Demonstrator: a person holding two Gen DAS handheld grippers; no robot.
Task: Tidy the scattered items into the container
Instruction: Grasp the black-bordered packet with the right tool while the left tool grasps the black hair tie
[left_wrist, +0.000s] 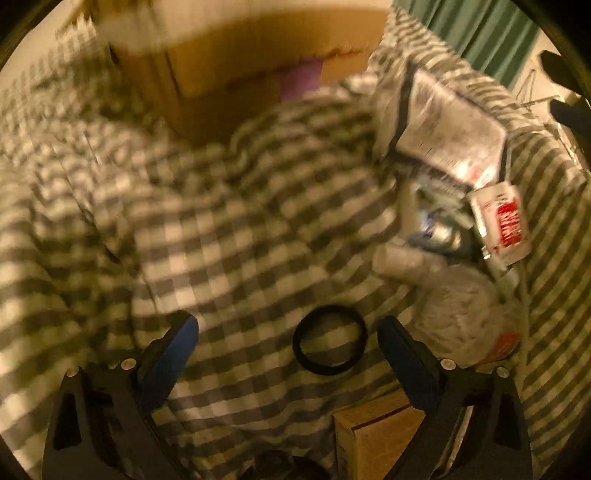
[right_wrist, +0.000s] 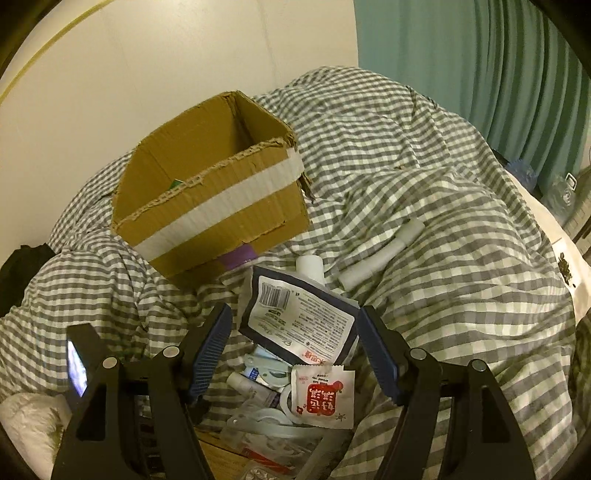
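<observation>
**Both hand-held grippers open over the bed, nothing held**

A grey-and-white checked quilt (right_wrist: 424, 177) covers the bed. On it stands an open cardboard box (right_wrist: 210, 184) with a white tape band round its side and a purple patch at its lower edge; a wall rises behind it, and a green curtain (right_wrist: 480, 74) hangs to the right.

The left hand-held gripper (left_wrist: 288, 347) points steeply down at the quilt, its jaws spread wide. A black ring (left_wrist: 330, 340) lies flat on the cloth between them, touched by neither finger. This view is blurred.

The right hand-held gripper (right_wrist: 295, 350) is also open and empty. Between and just beyond its fingers lies a heap of small items: a dark-edged pouch (right_wrist: 299, 317) with a barcode, label side up, a white sachet (right_wrist: 321, 397) with red print nearer the camera, and small bottles and clear plastic bits under them. The pouch lies just in front of the box. A white tube (right_wrist: 380, 254) rests on the quilt to the right of the heap, apart from it.
</observation>
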